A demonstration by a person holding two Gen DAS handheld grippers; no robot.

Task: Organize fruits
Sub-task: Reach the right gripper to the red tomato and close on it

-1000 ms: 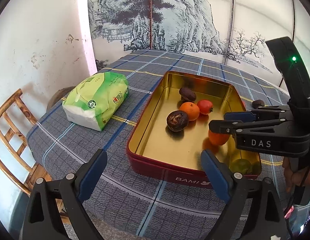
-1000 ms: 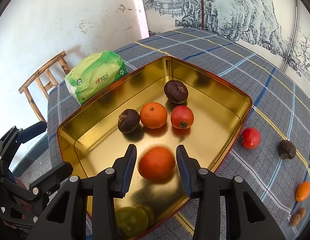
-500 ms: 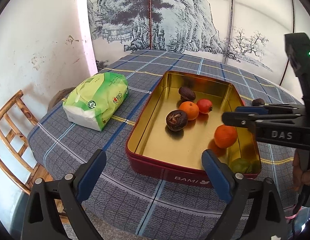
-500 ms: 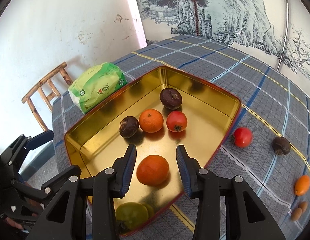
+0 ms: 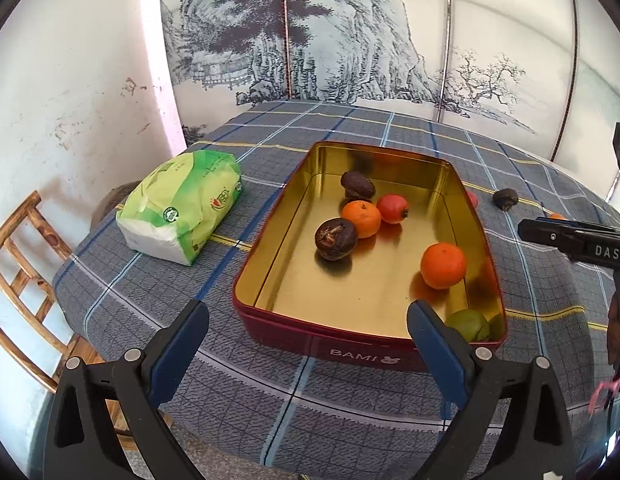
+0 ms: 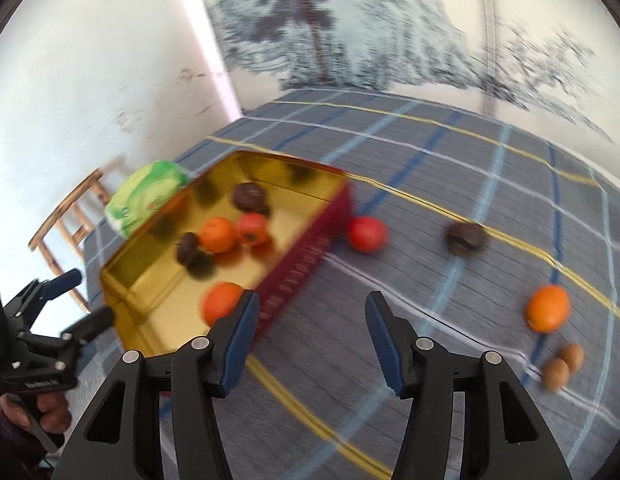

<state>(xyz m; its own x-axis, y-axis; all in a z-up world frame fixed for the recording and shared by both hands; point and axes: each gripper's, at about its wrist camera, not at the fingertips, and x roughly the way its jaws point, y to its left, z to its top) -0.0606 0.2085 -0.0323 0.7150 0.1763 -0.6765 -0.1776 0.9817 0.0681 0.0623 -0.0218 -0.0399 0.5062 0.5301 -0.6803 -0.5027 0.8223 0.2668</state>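
Resting on a bench (image 5: 350, 412) draped in grey-blue plaid cloth, a red tin (image 5: 362, 350) with a gold interior holds six fruits. Toward its far end lie a dark wrinkled fruit (image 5: 358, 185), a small orange (image 5: 361, 219) and a red fruit (image 5: 393, 208), grouped closely, with a second dark fruit (image 5: 336, 239) touching the small orange on the near side. A larger orange (image 5: 443, 265) sits alone by the right wall, and a green fruit (image 5: 468, 325) occupies the near right corner.

Left gripper (image 5: 307, 350): fingers spread wide apart, opening further, nothing between them, held just short of the tin's near wall.

Right gripper (image 6: 310, 338): fingers apart and opening, empty, over bare cloth to the right of the tin; this view is motion-blurred. The larger orange appears just beyond its left finger, inside the tin.

Outside the tin, on the cloth to its right, are a red fruit (image 6: 366, 233) just beside the wall, a dark fruit (image 6: 466, 238) farther right, an orange fruit (image 6: 548, 308), and two small brown items (image 6: 562, 366) near the bench edge.

A green-and-white packet (image 5: 181, 206) lies left of the tin; a wooden chair (image 5: 17, 280) stands beyond the bench edge on the left. A hand (image 6: 49, 416) grips the left gripper's handle.
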